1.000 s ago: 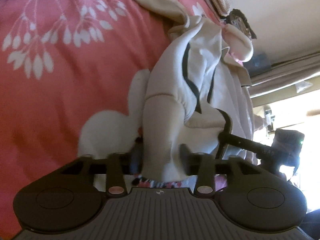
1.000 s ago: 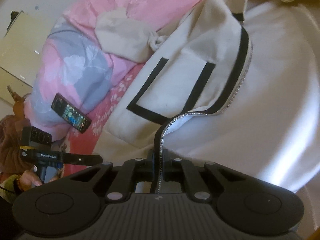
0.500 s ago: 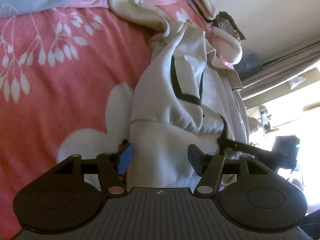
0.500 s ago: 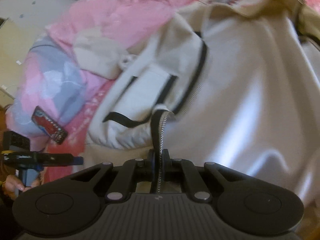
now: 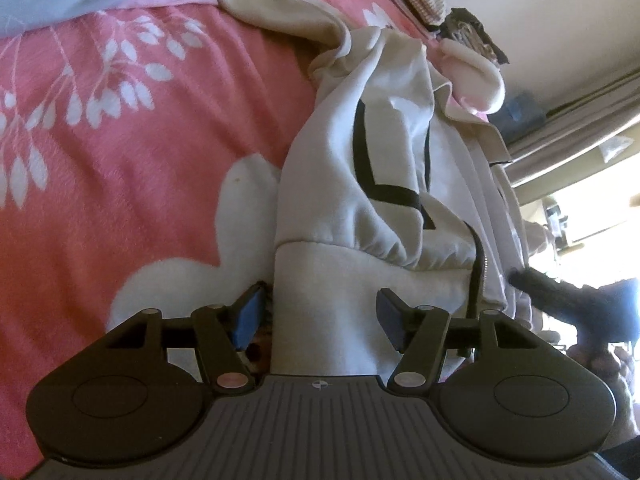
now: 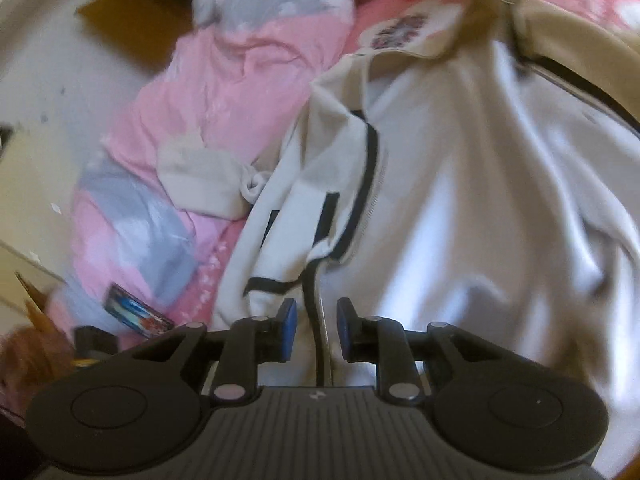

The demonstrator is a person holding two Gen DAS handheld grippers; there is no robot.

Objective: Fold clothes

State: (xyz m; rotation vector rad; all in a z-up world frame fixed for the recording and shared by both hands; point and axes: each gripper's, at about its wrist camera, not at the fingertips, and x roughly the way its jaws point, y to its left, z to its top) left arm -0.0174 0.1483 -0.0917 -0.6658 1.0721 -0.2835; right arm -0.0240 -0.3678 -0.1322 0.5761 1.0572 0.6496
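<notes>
Left wrist view looks along a cream zip-up jacket [image 5: 344, 208] lying bunched lengthwise on a coral bedsheet [image 5: 120, 152] printed with white leaf sprays. Black trim outlines a pocket on its front, and the ribbed hem band sits nearest the camera, gathered where it joins the body. The left gripper [image 5: 320, 312] stands about half open with the hem band between its blue pads; the left pad sits just clear of the cloth edge, and the right pad looks apart from it too, so nothing is clamped. At the right edge, the other tool shows dark and blurred beside the jacket.

From the right wrist view the same jacket [image 6: 460, 208] spreads wide and pale, creased, its collar up at the far end and the black-edged zipper [image 6: 320, 320] running down toward the camera. The right gripper [image 6: 316, 328] is opening, its jaws a narrow gap apart, with the zipper edge lying between them and touching neither pad. A pink and grey quilt [image 6: 208, 120] is heaped to the left, with a phone [image 6: 138, 312] lying on it.
</notes>
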